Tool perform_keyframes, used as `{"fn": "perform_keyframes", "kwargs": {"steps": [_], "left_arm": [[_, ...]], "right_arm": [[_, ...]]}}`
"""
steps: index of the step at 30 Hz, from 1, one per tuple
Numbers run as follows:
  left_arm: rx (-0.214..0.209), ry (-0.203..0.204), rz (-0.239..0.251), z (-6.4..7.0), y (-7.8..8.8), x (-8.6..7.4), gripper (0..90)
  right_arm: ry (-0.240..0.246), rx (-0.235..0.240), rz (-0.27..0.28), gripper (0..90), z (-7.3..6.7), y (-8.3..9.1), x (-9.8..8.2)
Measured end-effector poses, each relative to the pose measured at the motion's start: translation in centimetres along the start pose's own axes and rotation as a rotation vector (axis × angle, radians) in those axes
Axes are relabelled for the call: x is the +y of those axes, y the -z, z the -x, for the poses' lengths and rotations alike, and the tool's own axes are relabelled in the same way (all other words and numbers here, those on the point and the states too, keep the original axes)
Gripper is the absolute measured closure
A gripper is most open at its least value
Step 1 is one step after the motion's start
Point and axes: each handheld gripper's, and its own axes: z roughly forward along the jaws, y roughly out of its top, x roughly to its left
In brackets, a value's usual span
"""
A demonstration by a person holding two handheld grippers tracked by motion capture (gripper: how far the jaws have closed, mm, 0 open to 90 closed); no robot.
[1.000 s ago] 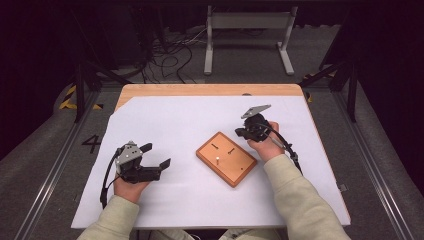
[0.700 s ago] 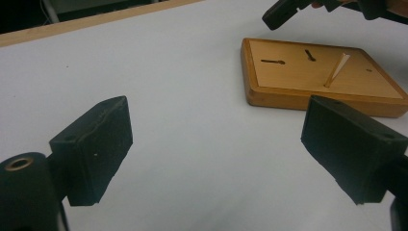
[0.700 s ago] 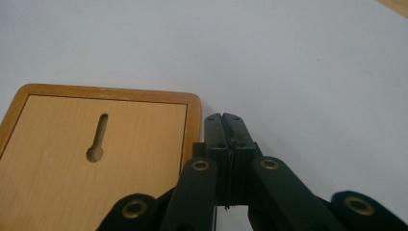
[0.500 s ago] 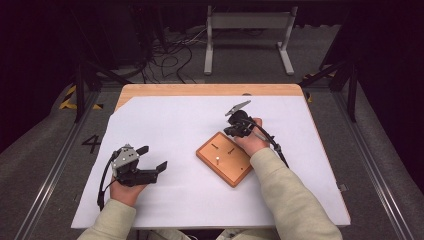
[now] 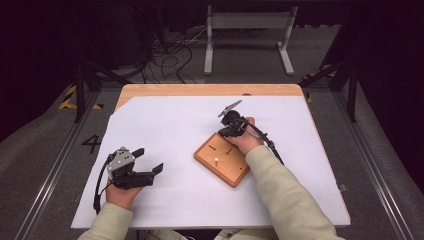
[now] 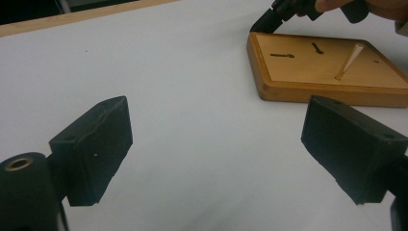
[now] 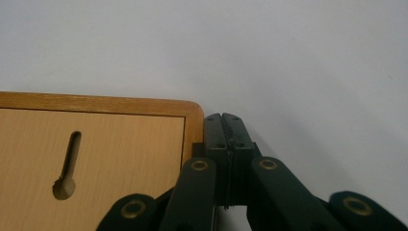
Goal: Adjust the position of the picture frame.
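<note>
Wood, solid and stiff, makes up the square board (image 5: 222,159) that lies flat on the white sheet (image 5: 165,130) covering the table (image 5: 200,90), a little right of the middle. It has a raised rim, two keyhole-shaped slots (image 6: 282,55) cut in its face and one thin pale peg (image 6: 350,60) standing in it, leaning somewhat. The board looks rigid and fairly light, unlikely to bend or break, though its smooth underside may slide on the paper when pushed. The peg looks slender and would probably snap or pull loose if gripped hard or knocked sideways.

The right gripper (image 5: 226,131) sits at the board's far corner with its jaws pressed together and nothing between them; in the right gripper view its tip (image 7: 226,127) lies just beside the rounded corner of the rim, whether touching cannot be told. The left gripper (image 5: 148,162) rests well apart on the sheet, jaws spread wide and empty.

A firm hold would best go across the rim at an edge, clear of the peg; shut jaws could only nudge the corner.
</note>
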Motion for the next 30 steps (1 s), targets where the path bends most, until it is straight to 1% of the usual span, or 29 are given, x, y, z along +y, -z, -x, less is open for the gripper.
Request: {"fn": "perform_keyframes", "kwargs": {"steps": [1,2,4,5,11,13,17,20,23,24,25,27,29,30], "left_arm": [[0.0,-0.003,-0.002,0.0,0.0,0.0,10.9],[-0.001,0.003,-0.003,0.0,0.1,0.0,10.9],[0.0,0.001,-0.002,0.0,0.1,-0.1,10.9],[-0.001,-0.001,-0.004,-0.1,0.1,-0.1,10.9],[-0.009,0.004,-0.004,-0.1,0.0,0.0,10.8],[-0.009,-0.002,-0.004,-0.1,-0.1,0.0,10.8],[-0.017,0.005,-0.004,-0.1,-0.3,0.1,10.8],[-0.021,0.0,-0.008,-0.1,-0.4,0.1,10.8],[-0.026,0.0,-0.01,0.0,-0.5,0.2,10.8],[-0.026,-0.005,-0.011,0.0,-0.6,0.2,10.8],[-0.029,0.002,-0.01,0.0,-0.6,0.2,10.8],[-0.031,0.002,-0.007,0.0,-0.7,0.3,10.8],[-0.037,0.004,-0.01,0.0,-0.8,0.4,10.8],[-0.038,0.003,-0.01,0.0,-0.9,0.4,10.8]], "right_arm": [[0.018,0.007,-0.004,90.0,-0.3,-0.2,0.3],[0.03,0.014,-0.007,90.0,-0.6,-0.3,0.5],[0.069,0.04,-0.012,90.0,-1.4,-0.6,1.1],[0.082,0.048,-0.017,90.0,-1.6,-0.7,1.4],[0.128,0.104,-0.024,90.0,-3.3,-1.4,2.3],[0.145,0.124,-0.024,90.0,-3.8,-1.6,2.6],[0.169,0.164,-0.022,90.0,-4.8,-1.8,2.9],[0.183,0.191,-0.016,90.0,-5.5,-1.9,3.1],[0.193,0.212,-0.016,90.0,-6.1,-1.9,3.2],[0.202,0.219,-0.014,90.0,-6.3,-1.9,3.3],[0.211,0.226,-0.016,90.0,-6.5,-1.9,3.3],[0.227,0.241,-0.02,90.0,-7.0,-1.9,3.5],[0.242,0.245,-0.012,90.0,-7.5,-1.9,3.7],[0.248,0.242,-0.017,90.0,-7.8,-1.8,3.7]]}}
